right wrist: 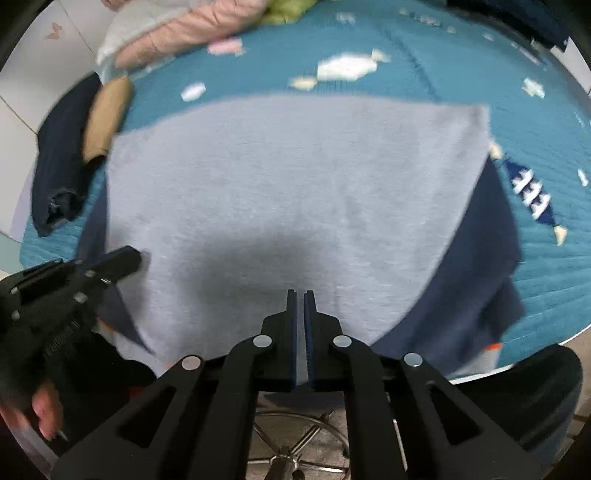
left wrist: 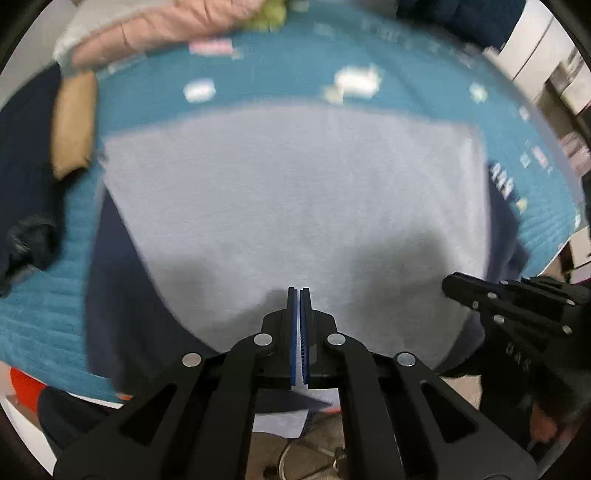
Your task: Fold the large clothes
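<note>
- Left wrist view: the left gripper [left wrist: 299,291] has its blue pads pressed together on the near edge of the grey shirt [left wrist: 295,206]; a strip of grey cloth shows between them and hangs below. Pinching the hem, by the look of it.
- The shirt lies spread flat on the teal bedspread [left wrist: 258,81], grey body in the middle, navy sleeves [left wrist: 122,295] out to both sides. Its near edge is off the table rim, held up.
- The right gripper [left wrist: 452,282] shows at the lower right, at the shirt's near right edge. Its own grip can't be read from here.
- Far left there's a dark blue garment [left wrist: 26,184], a tan bundle [left wrist: 72,125] and a pink jacket [left wrist: 162,29]. All apart from the shirt.
- Whole frame is blurred, so fine detail is unreliable.

- Right wrist view: the right gripper [right wrist: 300,293] has its pads drawn in on grey cloth too, with fabric visible in the narrow gap. Holding the near edge.
- The left gripper [right wrist: 127,256] is at lower left, tip at the shirt's left near edge, beside the navy sleeve.
- Floor and a metal chair base [right wrist: 291,443] show below the hem.

- Step, my read: both tools hold the near hem, which looks like the start of a lengthwise fold.
- Next move likely calls for lifting both corners evenly and carrying them toward the far edge, keeping the hem taut and level.
- Risk: sleeves dragging unevenly, since they are not tucked in yet.
</note>
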